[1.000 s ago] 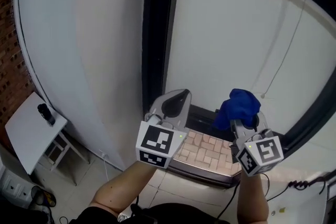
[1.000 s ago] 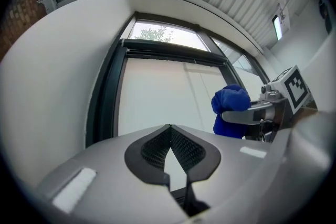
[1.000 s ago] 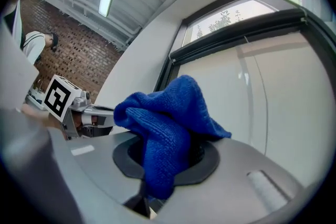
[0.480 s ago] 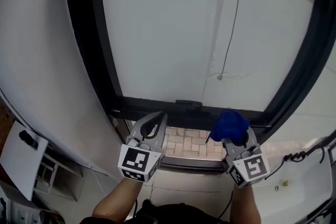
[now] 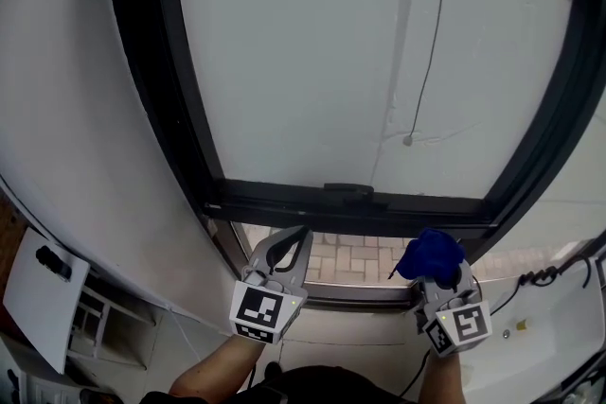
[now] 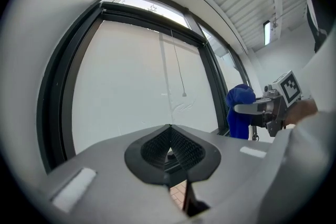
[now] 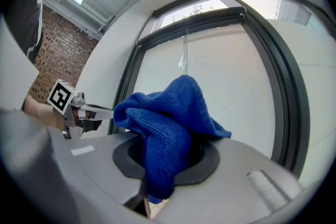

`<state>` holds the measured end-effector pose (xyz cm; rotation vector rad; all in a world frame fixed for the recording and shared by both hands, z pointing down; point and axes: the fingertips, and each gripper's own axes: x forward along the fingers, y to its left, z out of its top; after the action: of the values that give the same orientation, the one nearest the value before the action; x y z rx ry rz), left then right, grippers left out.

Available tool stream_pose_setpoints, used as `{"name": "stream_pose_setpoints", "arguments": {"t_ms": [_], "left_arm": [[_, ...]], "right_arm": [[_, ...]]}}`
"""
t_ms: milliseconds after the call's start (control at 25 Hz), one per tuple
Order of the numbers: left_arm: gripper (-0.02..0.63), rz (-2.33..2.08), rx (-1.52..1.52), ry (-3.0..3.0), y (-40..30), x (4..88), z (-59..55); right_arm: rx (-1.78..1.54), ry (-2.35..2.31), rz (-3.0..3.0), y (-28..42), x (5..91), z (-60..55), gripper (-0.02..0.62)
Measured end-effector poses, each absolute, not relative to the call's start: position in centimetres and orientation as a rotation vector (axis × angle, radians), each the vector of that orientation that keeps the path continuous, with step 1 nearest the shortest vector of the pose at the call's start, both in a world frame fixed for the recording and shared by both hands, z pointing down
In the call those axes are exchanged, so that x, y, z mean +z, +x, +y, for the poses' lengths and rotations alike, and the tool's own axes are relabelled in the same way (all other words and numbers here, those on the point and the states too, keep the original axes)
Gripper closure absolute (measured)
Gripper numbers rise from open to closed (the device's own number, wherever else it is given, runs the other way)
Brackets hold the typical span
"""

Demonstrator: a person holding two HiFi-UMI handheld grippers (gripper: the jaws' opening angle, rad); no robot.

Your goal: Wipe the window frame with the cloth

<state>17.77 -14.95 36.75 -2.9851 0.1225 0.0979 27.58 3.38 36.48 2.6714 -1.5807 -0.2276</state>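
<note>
Window frame, dark and broad, surrounds a white pane, and a thin pull cord hangs in front of that pane. Just under the frame's bottom rail runs a strip of brick sill. The left gripper sits below the frame's lower left corner, its jaws pressed together with nothing between them. The right gripper sits below the frame's lower right corner, jaws clamped on the blue cloth. The cloth bunches up over the jaw tips, close under the bottom rail; whether it touches the rail cannot be told.
</note>
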Motion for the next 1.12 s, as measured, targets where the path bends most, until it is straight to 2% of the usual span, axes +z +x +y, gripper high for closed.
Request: {"name": "stream_pose_setpoints", "arguments": {"t_ms": [280,1120], "left_arm": [[0.614,0.125,0.121,-2.995,17.1,37.3,-15.4],[0.614,0.069,-0.012,-3.029,15.8,40.7,-15.5]], "right_arm": [[-0.122,2.714,-1.569,27.4,38.6,2.9,0.522],[-0.131,2.731,-1.575,26.0,39.1,2.5,0.522]]}}
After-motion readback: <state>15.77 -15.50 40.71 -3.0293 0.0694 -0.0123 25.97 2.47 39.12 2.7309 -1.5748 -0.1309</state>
